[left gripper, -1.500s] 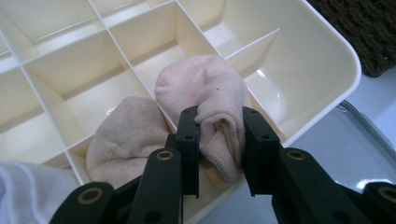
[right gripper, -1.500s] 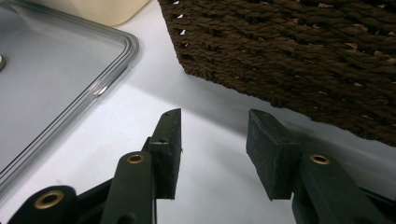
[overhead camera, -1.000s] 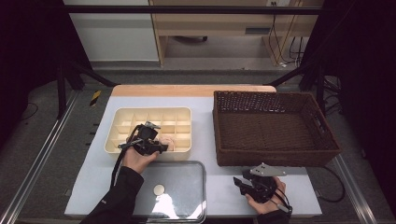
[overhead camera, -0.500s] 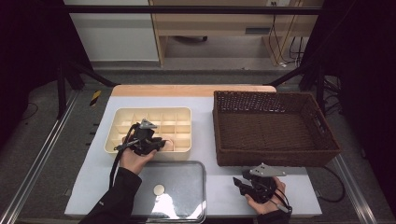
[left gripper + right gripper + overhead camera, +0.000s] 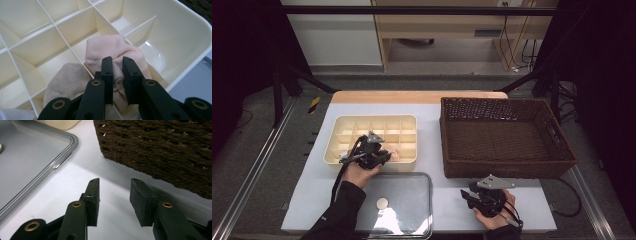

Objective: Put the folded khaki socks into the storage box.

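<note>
Left hand-held gripper (image 5: 117,62): your jaws have just been closing and now stand narrow, pinched on a fold of the pink sock (image 5: 112,50). The cloth bunches up between the two black pads.
Same gripper, high view: your left hand-held gripper (image 5: 384,156) sits over the near edge of the divided tray (image 5: 377,120), your hand wrapped under its body.
Pink sock: it lies in a compartment of the divided tray (image 5: 180,32) directly ahead of your left jaws, at the near row beside the tray's outer wall. It spills over the thin divider on one side.
Beige sock (image 5: 67,80): it fills the next compartment, just beside your left jaws and low against the gripper's body. It touches the divider that it shares with the pink sock. Your pads do not reach it.
Right hand-held gripper (image 5: 113,188): your jaws have just been closing somewhat and stand partly open, nothing between them. They hang above bare worktop (image 5: 75,185).
Same gripper, high view: your right hand-held gripper (image 5: 472,192) rests in your hand at the near edge of the worktop (image 5: 432,107).
Wicker basket (image 5: 155,147): its dark woven wall stands just ahead of your right jaws, apart from them.
Clear lid (image 5: 30,157): it lies flat to the side of your right jaws, its rounded corner near them, not touching.
</note>
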Action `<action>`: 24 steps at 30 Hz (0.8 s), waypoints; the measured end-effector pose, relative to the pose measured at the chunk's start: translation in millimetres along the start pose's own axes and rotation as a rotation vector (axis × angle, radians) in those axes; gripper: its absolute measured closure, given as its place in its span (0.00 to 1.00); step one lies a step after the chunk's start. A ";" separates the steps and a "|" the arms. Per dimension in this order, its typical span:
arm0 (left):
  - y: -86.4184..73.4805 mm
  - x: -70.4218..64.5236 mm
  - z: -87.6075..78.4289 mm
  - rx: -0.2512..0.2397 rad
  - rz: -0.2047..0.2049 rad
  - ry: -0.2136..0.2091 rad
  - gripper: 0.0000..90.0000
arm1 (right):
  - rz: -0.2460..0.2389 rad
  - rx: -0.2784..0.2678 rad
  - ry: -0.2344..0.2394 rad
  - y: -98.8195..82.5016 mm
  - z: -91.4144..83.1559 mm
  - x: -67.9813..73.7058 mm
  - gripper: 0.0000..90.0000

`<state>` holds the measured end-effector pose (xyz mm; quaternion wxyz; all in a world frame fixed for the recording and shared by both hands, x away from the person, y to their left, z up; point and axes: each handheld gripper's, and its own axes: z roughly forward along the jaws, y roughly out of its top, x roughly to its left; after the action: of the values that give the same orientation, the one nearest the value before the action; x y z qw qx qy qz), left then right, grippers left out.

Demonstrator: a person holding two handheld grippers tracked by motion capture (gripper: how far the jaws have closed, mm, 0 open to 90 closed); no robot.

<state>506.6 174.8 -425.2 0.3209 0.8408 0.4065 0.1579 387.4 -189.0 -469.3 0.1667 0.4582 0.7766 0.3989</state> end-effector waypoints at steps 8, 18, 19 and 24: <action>0.5 1.4 2.8 -0.003 -0.025 -0.016 0.83 | -0.006 0.000 0.007 1.8 2.0 2.2 0.68; -1.6 5.5 -9.3 -0.067 -0.065 -0.016 0.67 | -0.005 -0.012 0.012 5.3 0.6 5.1 0.66; -3.0 5.6 -13.8 -0.089 -0.069 -0.009 0.65 | -0.003 -0.015 0.012 6.0 -0.1 5.7 0.66; -8.3 7.7 -40.0 -0.188 -0.059 0.022 0.55 | 0.012 -0.043 0.042 9.4 -0.7 7.4 0.65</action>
<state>485.4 201.1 -401.0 0.3984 0.7928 0.4179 0.1951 388.5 -180.6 -460.8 0.1579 0.4510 0.7683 0.4259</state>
